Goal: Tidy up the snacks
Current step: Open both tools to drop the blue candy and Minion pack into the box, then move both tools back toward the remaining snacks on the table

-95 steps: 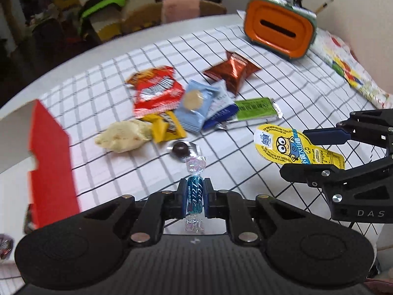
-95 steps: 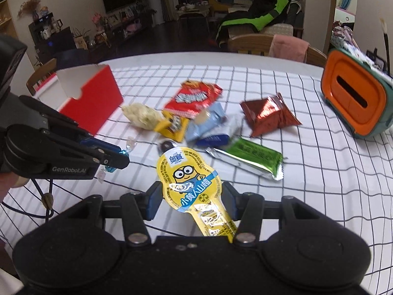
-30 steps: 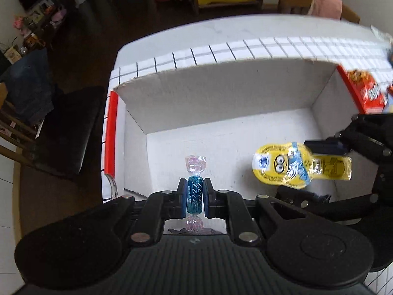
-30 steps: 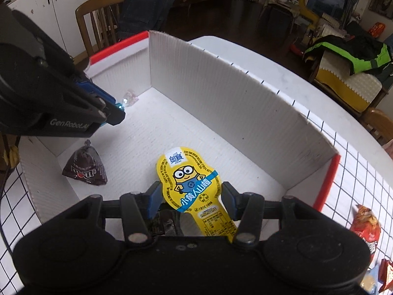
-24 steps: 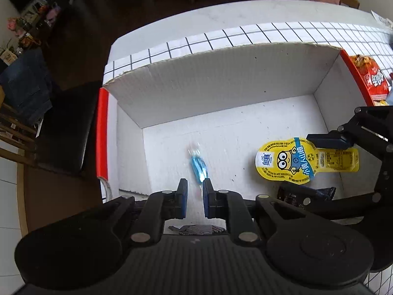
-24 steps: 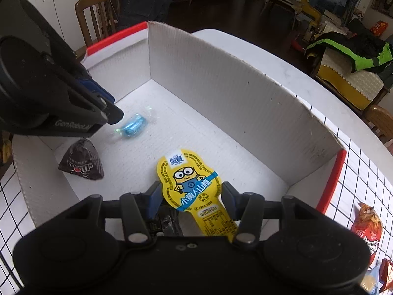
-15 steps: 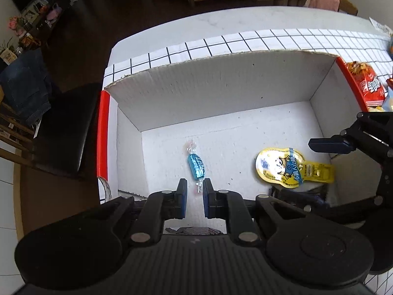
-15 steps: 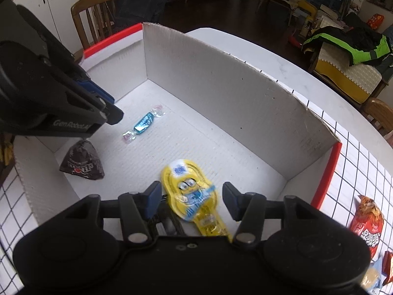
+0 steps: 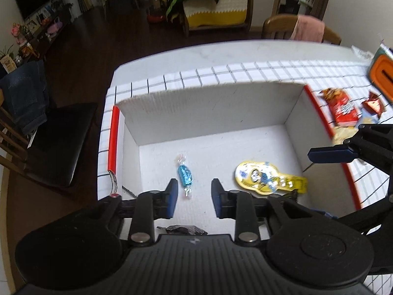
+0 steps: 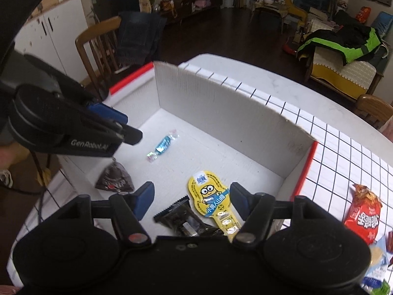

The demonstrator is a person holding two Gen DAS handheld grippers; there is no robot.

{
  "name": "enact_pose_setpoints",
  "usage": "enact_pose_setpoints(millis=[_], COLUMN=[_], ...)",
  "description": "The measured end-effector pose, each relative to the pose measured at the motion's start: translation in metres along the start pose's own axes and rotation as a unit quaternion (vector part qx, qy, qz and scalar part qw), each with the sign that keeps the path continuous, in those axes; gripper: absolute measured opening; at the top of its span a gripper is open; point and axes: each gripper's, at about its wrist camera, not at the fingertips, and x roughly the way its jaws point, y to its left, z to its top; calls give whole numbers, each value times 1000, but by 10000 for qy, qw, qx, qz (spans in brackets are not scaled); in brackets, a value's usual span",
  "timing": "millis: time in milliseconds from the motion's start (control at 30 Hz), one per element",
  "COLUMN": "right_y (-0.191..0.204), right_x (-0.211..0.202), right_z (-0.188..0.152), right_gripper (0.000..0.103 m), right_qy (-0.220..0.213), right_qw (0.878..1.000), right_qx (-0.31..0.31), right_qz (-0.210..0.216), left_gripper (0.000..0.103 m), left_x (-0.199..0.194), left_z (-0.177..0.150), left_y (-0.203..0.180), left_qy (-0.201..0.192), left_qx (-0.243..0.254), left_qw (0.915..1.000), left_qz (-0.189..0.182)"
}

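A white cardboard box (image 9: pixel 211 113) with red edges stands on the checked tablecloth. On its floor lie a blue wrapped candy (image 9: pixel 184 175) (image 10: pixel 163 143) and a yellow cartoon pouch (image 9: pixel 267 179) (image 10: pixel 213 200). A dark brown triangular packet (image 10: pixel 115 178) and a black wrapper (image 10: pixel 183 218) lie there too. My left gripper (image 9: pixel 192 198) hangs above the candy, jaws opening, nothing between them. My right gripper (image 10: pixel 191 199) hovers over the pouch, jaws opening, its pads apart from the pouch.
Loose snacks lie on the cloth right of the box: a red bag (image 9: pixel 342 107) (image 10: pixel 364 216), a dark red packet (image 9: pixel 373 103), pale blue packets (image 10: pixel 375 265). An orange container (image 9: pixel 383 78) stands at the far right. Wooden chairs (image 10: pixel 98 49) surround the table.
Both snacks were let go: the candy dropped from the left jaws and the pouch from the right, and both lie on the box floor. Both grippers opened and rose.
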Motion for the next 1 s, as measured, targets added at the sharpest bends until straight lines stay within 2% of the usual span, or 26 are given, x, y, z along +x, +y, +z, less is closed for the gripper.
enact_pose_setpoints(millis=[100, 267, 467, 567, 633, 767, 867, 1000], right_y=[1, -3, -10, -16, -22, -39, -54, -76], right_x=[-17, -45, -74, -89, -98, -115, -126, -139], right_z=[-2, -8, -21, -31, -39, -58, -72, -91], right_gripper=[72, 80, 85, 87, 92, 94, 100, 102], right_qy=[-181, -431, -692, -822, -920, -1074, -1156, -1250], right_qw=[9998, 9985, 9960, 9947, 9936, 9916, 9898, 9879], right_qx=[87, 338, 556, 613, 650, 712, 822, 908], right_qz=[12, 31, 70, 73, 75, 112, 120, 112], left_gripper=[36, 57, 69, 72, 73, 83, 85, 85], left_x=[-15, -39, -62, -68, -73, -78, -80, -82], left_z=[-2, -6, -9, -10, -12, -15, -16, -18], left_y=[-1, -10, -28, -40, -49, -73, -92, -121], left_qy=[-172, -544, -893, -1007, -1080, -1195, -1222, -1317], left_qx=[-26, 42, 166, 219, 270, 308, 301, 288], left_qw=[9998, 9984, 9955, 9942, 9932, 9913, 9905, 9889], left_qz=[-115, -164, -267, -318, -353, -447, -558, -626])
